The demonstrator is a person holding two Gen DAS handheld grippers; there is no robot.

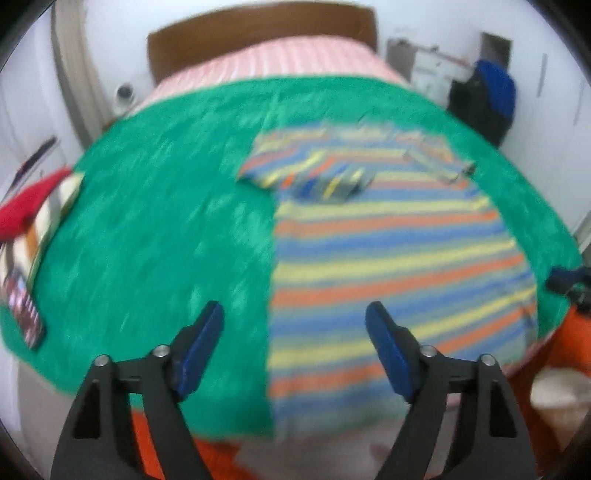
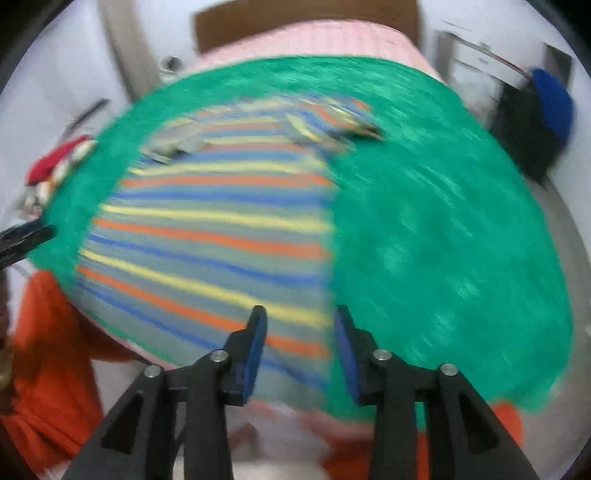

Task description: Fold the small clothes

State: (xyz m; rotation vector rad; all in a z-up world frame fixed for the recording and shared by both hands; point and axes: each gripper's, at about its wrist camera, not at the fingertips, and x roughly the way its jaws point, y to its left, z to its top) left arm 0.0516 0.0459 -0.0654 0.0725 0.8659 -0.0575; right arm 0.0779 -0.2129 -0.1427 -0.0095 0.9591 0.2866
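A small striped shirt (image 1: 388, 258) in blue, yellow and orange lies flat on a green cloth (image 1: 155, 221) spread over a bed. Its sleeves look folded inward near the collar end. In the left wrist view my left gripper (image 1: 294, 314) hovers open above the shirt's near left edge, nothing between its blue pads. In the right wrist view the same shirt (image 2: 214, 236) lies left of centre, and my right gripper (image 2: 299, 314) hangs partly open over its near right edge, holding nothing. Both views are motion-blurred.
A red item (image 1: 26, 210) and a striped stack (image 1: 33, 251) sit at the green cloth's left edge. The bed's pink striped cover (image 1: 280, 59) and brown headboard (image 1: 258, 29) lie beyond. A dark bag with blue top (image 1: 487, 99) stands at right. Orange fabric (image 2: 40, 369) shows below.
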